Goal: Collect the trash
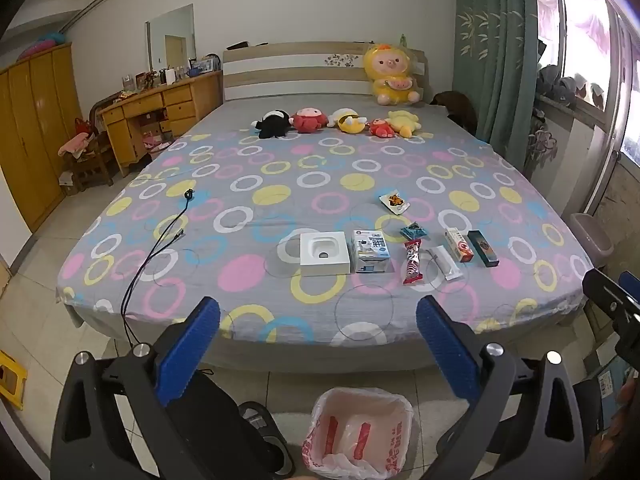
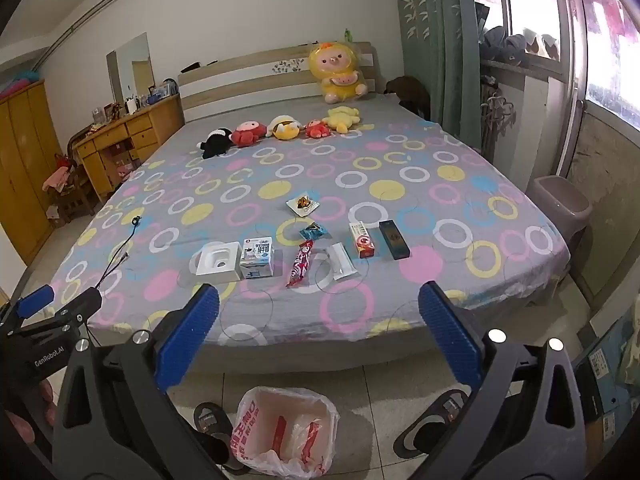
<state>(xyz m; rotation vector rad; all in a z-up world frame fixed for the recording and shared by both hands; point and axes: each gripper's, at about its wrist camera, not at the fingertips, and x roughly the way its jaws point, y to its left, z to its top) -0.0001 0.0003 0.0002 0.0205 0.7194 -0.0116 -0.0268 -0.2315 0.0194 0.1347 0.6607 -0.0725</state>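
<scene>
Trash lies in a row near the foot of the bed (image 1: pixel 240 184): a white box tray (image 1: pixel 324 255), a milk carton (image 1: pixel 371 250), a red candy wrapper (image 1: pixel 413 261), a white packet (image 1: pixel 446 263), a red-white box (image 1: pixel 459 245), a dark box (image 1: pixel 483 248), a blue wrapper (image 1: pixel 413 231) and a card (image 1: pixel 394 201). A bin lined with a plastic bag (image 1: pixel 360 432) stands on the floor below. My left gripper (image 1: pixel 318 344) is open and empty, short of the bed. My right gripper (image 2: pixel 318 340) is open and empty, above the bin (image 2: pixel 286 432).
Several plush toys (image 1: pixel 340 120) lie near the headboard. A black cable (image 1: pixel 160 240) trails off the bed's left side. A purple bin (image 2: pixel 560 204) stands at the right of the bed. Wooden desk (image 1: pixel 160 116) and wardrobe at left. Slippers (image 2: pixel 212 424) lie on the floor.
</scene>
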